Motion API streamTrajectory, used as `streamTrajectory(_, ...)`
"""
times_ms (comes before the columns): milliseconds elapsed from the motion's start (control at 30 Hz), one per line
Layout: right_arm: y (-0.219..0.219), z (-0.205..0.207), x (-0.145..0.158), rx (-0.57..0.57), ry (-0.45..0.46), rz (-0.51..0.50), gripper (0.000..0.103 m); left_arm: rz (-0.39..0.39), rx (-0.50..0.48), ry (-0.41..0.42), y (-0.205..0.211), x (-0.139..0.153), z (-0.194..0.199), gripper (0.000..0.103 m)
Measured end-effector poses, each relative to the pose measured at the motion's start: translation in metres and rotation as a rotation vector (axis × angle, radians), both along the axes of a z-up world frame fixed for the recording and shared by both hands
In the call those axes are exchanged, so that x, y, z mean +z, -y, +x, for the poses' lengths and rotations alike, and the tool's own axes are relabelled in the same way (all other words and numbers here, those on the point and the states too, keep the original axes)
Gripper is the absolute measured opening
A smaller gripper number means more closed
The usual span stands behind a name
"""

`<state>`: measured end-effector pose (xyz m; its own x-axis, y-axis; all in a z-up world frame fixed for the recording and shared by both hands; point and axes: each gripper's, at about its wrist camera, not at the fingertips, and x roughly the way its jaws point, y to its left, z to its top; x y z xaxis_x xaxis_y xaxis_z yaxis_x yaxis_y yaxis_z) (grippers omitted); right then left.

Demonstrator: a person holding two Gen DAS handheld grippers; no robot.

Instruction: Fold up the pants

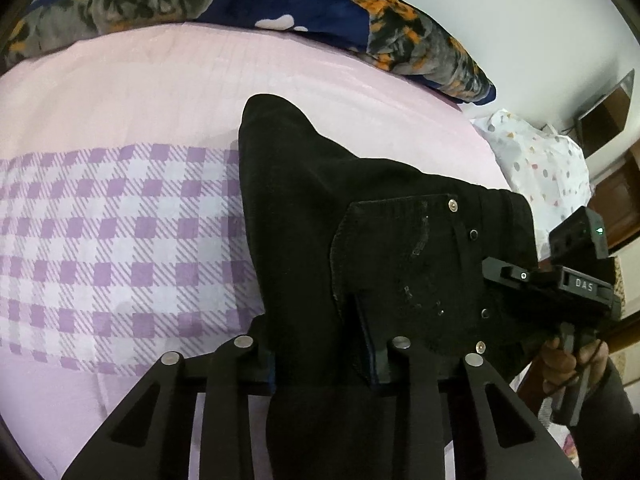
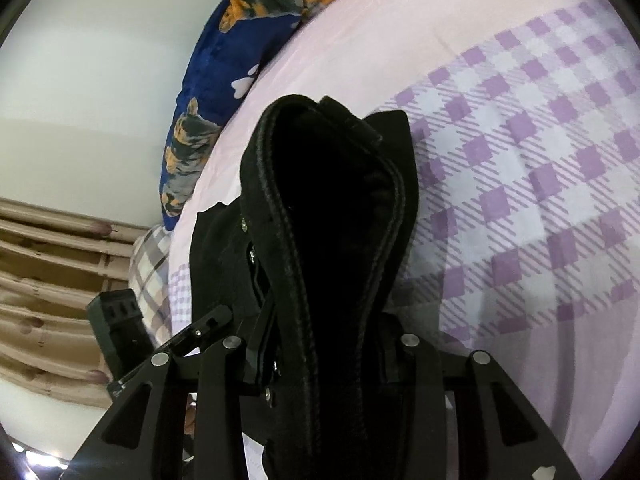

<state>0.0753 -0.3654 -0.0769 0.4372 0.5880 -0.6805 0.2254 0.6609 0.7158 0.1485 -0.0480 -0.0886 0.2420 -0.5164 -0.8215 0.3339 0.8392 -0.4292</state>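
The black pants (image 1: 360, 220) hang over the bed, held up by both grippers. In the left wrist view a back pocket with rivets faces me and my left gripper (image 1: 324, 364) is shut on the pants' waist area. The right gripper's body (image 1: 560, 280) shows at the right edge of the waistband. In the right wrist view my right gripper (image 2: 320, 364) is shut on the pants (image 2: 332, 216), with the stitched waistband opening looping up in front of the lens. The left gripper's body (image 2: 120, 328) shows at lower left. The fingertips are hidden in the cloth.
The bed has a pink sheet (image 1: 160, 92) with a purple checked band (image 1: 100, 248). A blue blanket with orange and grey print (image 1: 280, 4) lies along the far edge. A white dotted pillow (image 1: 540, 168) lies at the right. Curtains (image 2: 48, 280) hang beyond the bed.
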Motion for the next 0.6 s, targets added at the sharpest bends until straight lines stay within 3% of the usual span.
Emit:
streamTrajectory(233,-0.016,0.000,0.025,-0.006,0.029,-0.008,0.030,-0.011,-0.009,0.025,-0.001,0.010,-0.005,0.018)
streamTrajectory(600,-0.066,0.006,0.048,0.060,0.057,0.011,0.030,-0.018,0.019,0.097,-0.034,0.036,-0.024,0.017)
